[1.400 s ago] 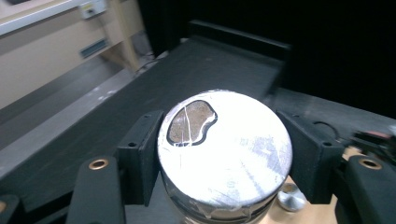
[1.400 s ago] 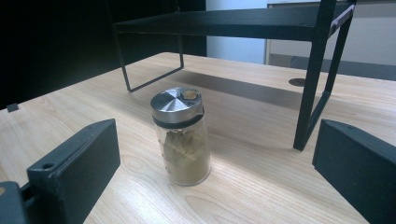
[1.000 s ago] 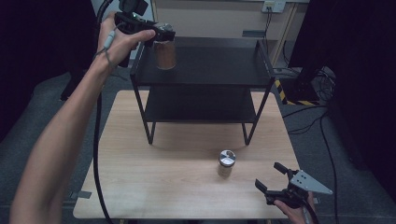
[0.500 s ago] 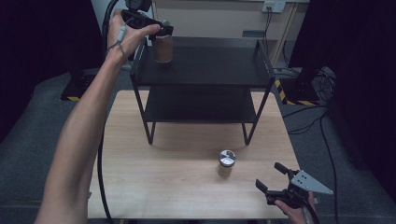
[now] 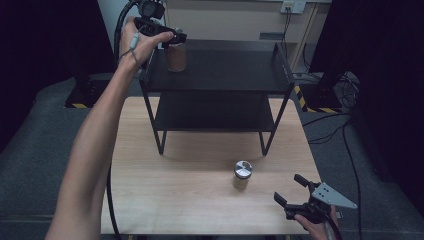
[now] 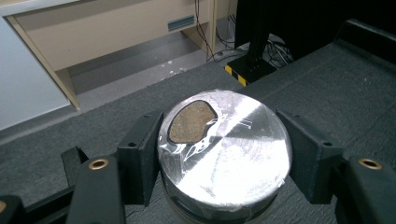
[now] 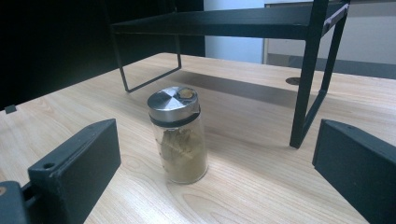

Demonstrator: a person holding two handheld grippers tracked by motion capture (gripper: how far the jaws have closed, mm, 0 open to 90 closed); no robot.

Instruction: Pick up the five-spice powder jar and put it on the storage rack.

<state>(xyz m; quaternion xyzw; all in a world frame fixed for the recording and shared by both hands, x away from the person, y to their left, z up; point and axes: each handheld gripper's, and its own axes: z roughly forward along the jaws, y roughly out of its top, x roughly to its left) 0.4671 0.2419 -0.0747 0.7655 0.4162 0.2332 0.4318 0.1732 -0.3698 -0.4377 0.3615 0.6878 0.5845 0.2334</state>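
Left claw (image 5: 176, 39) clamps jar (image 5: 175, 56) near shelf's (image 5: 225, 75) left edge (upright).

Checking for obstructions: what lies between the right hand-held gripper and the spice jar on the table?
Nothing: bare wooden table separates the open right hand-held gripper from the spice jar, seen in the right gripper view.
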